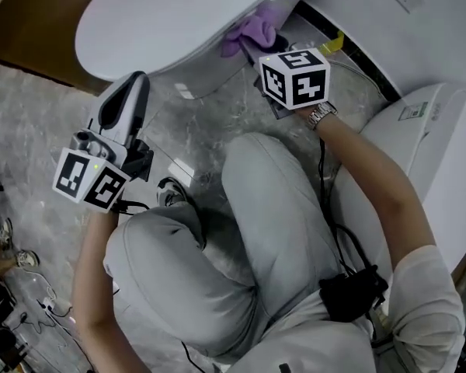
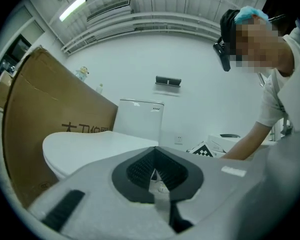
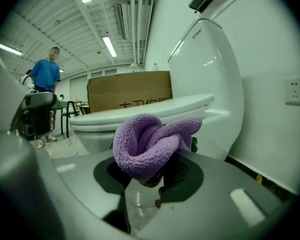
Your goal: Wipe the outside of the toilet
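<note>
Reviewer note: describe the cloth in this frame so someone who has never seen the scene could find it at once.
Start at the white toilet at the top of the head view. Right beside its bowl, the right gripper is shut on a bunched cloth. It is the only purple, fuzzy thing amid white porcelain and grey floor.

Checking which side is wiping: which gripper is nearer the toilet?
Right. The right gripper, shut on the purple cloth, is at the toilet beneath its lid; the left gripper is off it, over the floor.
</note>
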Available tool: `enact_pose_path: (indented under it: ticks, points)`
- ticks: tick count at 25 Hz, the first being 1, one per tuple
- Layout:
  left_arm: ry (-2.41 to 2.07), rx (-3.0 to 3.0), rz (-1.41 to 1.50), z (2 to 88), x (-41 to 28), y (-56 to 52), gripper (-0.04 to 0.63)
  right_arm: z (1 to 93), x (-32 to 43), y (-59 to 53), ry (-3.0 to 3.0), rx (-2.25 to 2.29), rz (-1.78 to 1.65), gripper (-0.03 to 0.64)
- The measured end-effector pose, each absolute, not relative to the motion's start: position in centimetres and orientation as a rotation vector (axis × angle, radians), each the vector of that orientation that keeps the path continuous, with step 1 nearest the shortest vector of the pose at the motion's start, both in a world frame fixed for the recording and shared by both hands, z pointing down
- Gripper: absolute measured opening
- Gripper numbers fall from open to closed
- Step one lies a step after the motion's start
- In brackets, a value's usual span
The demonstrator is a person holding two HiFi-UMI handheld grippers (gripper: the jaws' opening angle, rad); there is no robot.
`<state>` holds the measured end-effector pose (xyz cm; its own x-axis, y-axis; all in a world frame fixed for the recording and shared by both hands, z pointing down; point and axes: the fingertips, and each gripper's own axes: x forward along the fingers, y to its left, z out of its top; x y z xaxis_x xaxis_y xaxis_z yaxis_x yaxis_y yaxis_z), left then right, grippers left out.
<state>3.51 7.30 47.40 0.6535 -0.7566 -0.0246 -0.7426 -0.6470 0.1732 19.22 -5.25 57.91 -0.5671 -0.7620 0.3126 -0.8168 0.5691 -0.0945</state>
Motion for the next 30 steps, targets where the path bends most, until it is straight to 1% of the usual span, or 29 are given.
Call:
enact_pose_path:
  ticks: [4,8,19,26,30]
  points:
    - [-1.233,2.719,-0.161,47.4,3.8,8.0,0.005,57.7,15.0,-1.5,-2.612,1.181,0.349,0.132]
    - [-1.261,2.716,-0.153,47.4,3.3,8.1,0.005,58.1,12.6,0.5,-2.641,1.085,0.379,0.132]
    - [-1.351,2.641,-0.131,48.7,-0.1,9.3,0.005,60.1,4.1,4.9,-2.665,0.769,0.366,0.132]
    - [-1.389,2.587,-0.109,50.1,-1.5,9.6,0.005,61.5,0.7,5.3,-2.67,0.653,0.406,0.133]
    - [-1.395,2.574,-0.108,50.7,-1.1,10.1,0.005,61.9,1.1,6.9,-2.684,0.505,0.403,0.135]
